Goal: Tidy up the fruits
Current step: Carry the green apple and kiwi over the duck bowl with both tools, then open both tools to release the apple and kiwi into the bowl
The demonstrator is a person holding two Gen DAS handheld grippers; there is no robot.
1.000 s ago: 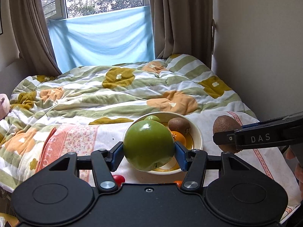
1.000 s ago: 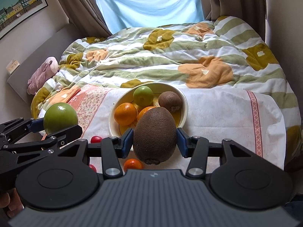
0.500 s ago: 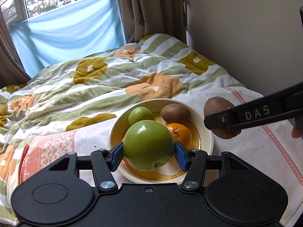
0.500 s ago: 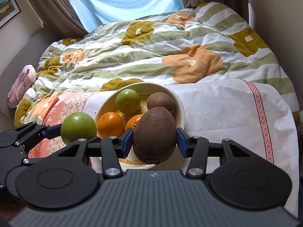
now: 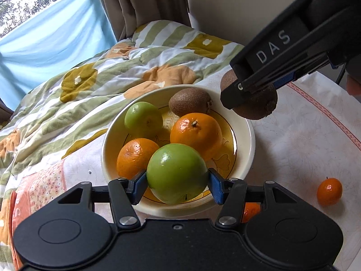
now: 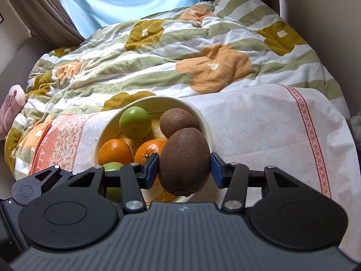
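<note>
The bed's flowered quilt (image 6: pixel 158 52) fills the far view, and a pale cloth (image 6: pixel 259 122) lies spread over its near end. On that cloth stands my cream bowl (image 5: pixel 249 135). Inside it lie two oranges (image 5: pixel 196 133), a small green apple (image 5: pixel 143 119) and a kiwi (image 5: pixel 190 104).

My left hand-held gripper (image 5: pixel 177 181) is clamped on a big green apple (image 5: pixel 177 171), its blue pads pressed to both sides, over the bowl's near edge. My right hand-held gripper (image 6: pixel 183 169) grips a large kiwi (image 6: pixel 183 160), held above the bowl's right rim; in the left view this large kiwi hangs just beyond that rim.

A small mandarin (image 5: pixel 329 191) sits on the cloth, right of the bowl, apart from it.
</note>
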